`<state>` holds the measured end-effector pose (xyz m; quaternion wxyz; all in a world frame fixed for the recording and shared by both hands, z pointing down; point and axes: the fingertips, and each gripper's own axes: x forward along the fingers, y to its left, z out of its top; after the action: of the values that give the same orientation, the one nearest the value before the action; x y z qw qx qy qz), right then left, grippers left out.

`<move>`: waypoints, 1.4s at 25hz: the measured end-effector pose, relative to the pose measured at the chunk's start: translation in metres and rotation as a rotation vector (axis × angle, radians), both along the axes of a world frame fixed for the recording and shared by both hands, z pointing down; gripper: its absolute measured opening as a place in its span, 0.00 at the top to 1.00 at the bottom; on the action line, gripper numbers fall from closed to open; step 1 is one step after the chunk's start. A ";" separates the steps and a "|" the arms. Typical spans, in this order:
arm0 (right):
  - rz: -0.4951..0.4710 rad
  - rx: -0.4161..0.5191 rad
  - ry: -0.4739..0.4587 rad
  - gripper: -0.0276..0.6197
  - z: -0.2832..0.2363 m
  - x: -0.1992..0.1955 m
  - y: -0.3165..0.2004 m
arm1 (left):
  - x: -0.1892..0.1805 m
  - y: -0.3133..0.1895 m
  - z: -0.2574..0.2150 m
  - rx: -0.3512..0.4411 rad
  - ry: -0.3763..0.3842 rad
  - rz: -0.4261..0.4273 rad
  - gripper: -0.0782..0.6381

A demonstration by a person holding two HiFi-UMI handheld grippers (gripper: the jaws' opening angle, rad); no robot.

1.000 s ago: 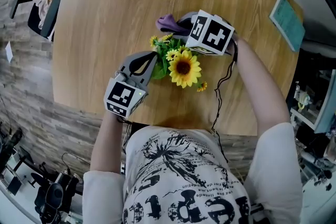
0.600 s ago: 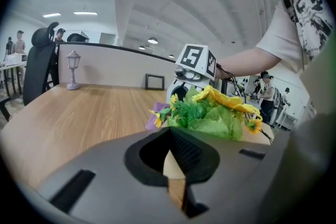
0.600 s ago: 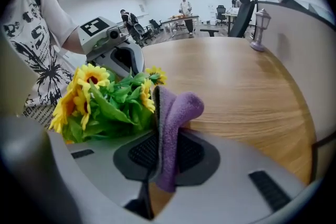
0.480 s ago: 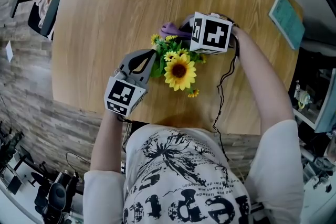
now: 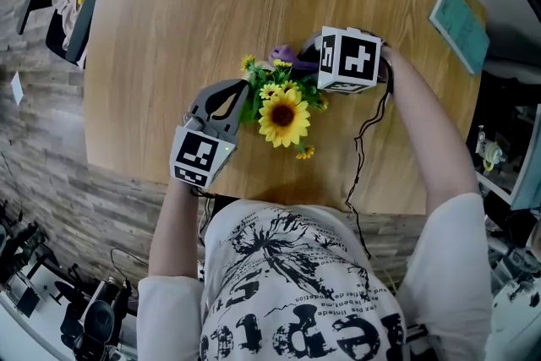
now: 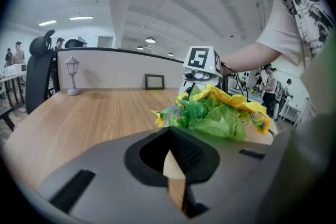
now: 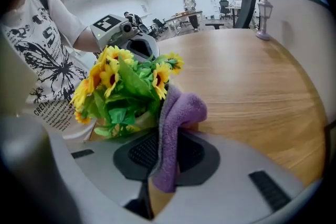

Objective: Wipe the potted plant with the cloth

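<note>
The soft, limp cloth [image 7: 181, 110] is pinched in the closed right tongs [image 7: 164, 162] just beside the potted plant [image 5: 283, 110] on the table [image 5: 169, 30], a plant judged light and easily tipped, best steadied low at its base by the left tongs [image 6: 176, 162], shut and empty.

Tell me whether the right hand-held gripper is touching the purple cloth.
Touching: in the right gripper view the right hand-held gripper has its jaws clamped on the purple cloth.
</note>
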<state>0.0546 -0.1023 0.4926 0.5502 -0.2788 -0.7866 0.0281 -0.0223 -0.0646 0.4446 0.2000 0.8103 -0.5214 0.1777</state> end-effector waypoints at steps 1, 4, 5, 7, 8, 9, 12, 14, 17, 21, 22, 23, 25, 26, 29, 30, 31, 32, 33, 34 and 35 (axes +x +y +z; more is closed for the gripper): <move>-0.002 -0.009 0.007 0.85 0.000 0.003 0.003 | 0.000 0.001 -0.001 0.002 -0.003 0.000 0.89; -0.005 -0.032 0.027 0.85 -0.001 0.014 0.010 | -0.001 0.002 -0.002 0.003 0.002 -0.003 0.89; -0.004 -0.040 0.033 0.85 -0.001 0.017 0.013 | -0.001 0.002 -0.002 0.003 0.006 -0.006 0.89; 0.002 -0.056 0.047 0.85 -0.001 0.023 0.016 | -0.003 0.001 -0.001 0.000 0.011 -0.013 0.89; 0.003 -0.065 0.057 0.85 0.000 0.028 0.018 | -0.003 0.001 0.000 -0.003 0.015 -0.019 0.89; 0.004 -0.075 0.069 0.85 0.001 0.032 0.020 | -0.003 0.001 0.001 -0.005 0.021 -0.024 0.89; 0.009 -0.104 0.110 0.85 0.003 0.049 0.027 | -0.003 0.000 0.003 -0.012 0.036 -0.040 0.89; 0.021 -0.111 0.124 0.85 0.003 0.057 0.030 | -0.003 0.000 0.004 -0.017 0.041 -0.052 0.89; 0.072 -0.053 0.091 0.84 0.005 0.059 0.024 | -0.006 0.003 0.004 -0.029 0.076 -0.089 0.88; 0.228 0.149 -0.030 0.84 0.002 0.042 -0.013 | -0.010 0.007 0.004 -0.028 0.102 -0.154 0.89; 0.270 0.200 -0.060 0.84 -0.002 0.037 -0.023 | -0.009 0.009 0.004 -0.030 0.092 -0.163 0.89; 0.311 0.245 -0.093 0.84 -0.008 0.032 -0.032 | -0.008 0.011 0.004 -0.032 0.079 -0.167 0.89; 0.386 0.313 -0.162 0.84 -0.023 0.021 -0.046 | -0.002 0.017 0.002 -0.038 0.060 -0.166 0.89; 0.419 0.341 -0.197 0.84 -0.032 0.015 -0.051 | 0.001 0.020 0.002 -0.041 0.059 -0.165 0.89; 0.493 0.425 -0.305 0.84 -0.063 -0.001 -0.061 | 0.005 0.029 0.001 -0.039 0.072 -0.176 0.89; 0.512 0.455 -0.347 0.84 -0.074 -0.008 -0.063 | 0.004 0.031 0.002 -0.035 0.075 -0.181 0.89; 0.530 0.481 -0.392 0.84 -0.086 -0.015 -0.065 | 0.002 0.031 0.003 -0.031 0.074 -0.186 0.89; 0.547 0.496 -0.436 0.84 -0.097 -0.023 -0.065 | -0.001 0.032 0.004 -0.028 0.066 -0.190 0.89; 0.562 0.500 -0.474 0.84 -0.108 -0.031 -0.063 | -0.004 0.034 0.005 -0.026 0.055 -0.193 0.89; 0.572 0.497 -0.503 0.84 -0.118 -0.038 -0.061 | -0.007 0.036 0.004 -0.020 0.045 -0.196 0.89; 0.576 0.490 -0.524 0.84 -0.128 -0.044 -0.056 | -0.011 0.038 0.002 -0.009 0.041 -0.200 0.89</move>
<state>0.0108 -0.1586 0.3650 0.3524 0.0921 -0.9280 -0.0784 -0.0328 -0.0269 0.4461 0.2309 0.7569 -0.5945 0.1428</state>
